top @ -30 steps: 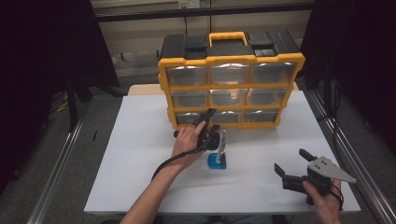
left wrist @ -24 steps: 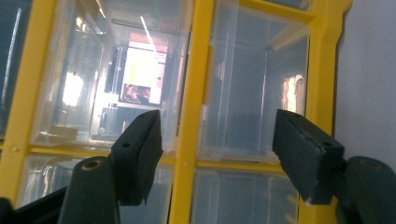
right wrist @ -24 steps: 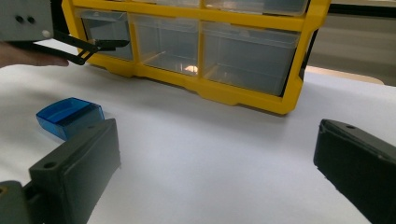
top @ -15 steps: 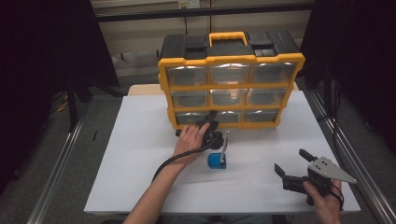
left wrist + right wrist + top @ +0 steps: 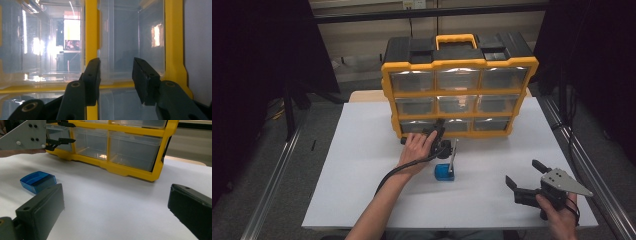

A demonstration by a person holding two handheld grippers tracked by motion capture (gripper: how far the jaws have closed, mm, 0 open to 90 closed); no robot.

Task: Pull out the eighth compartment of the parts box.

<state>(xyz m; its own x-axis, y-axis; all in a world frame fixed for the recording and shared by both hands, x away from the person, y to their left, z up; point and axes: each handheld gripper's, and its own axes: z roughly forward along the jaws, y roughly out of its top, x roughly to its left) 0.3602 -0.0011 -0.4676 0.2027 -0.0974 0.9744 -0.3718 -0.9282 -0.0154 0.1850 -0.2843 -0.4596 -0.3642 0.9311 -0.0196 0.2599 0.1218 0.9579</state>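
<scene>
Left gripper (image 5: pixel 438 131) jaws, just closing, straddle the bottom drawer (image 5: pixel 125 50) front, not yet pinching; right gripper (image 5: pixel 526 181) spread.

Black two-jaw grippers (image 5: pixel 528 186), black cable, grey screwed triangular plate (image 5: pixel 564 181)

Left gripper (image 5: pixel 116 82) at the organizer's bottom-left drawer (image 5: pixel 130 40): its jaws have just been closing, narrowing on the clear drawer front ahead of them.

A lab-like recording bay: a white tabletop (image 5: pixel 362 190) framed by aluminium rails (image 5: pixel 269 195), black curtains (image 5: pixel 257 60) on both sides, a yellow parts organizer (image 5: pixel 459 95) at its far edge.
</scene>
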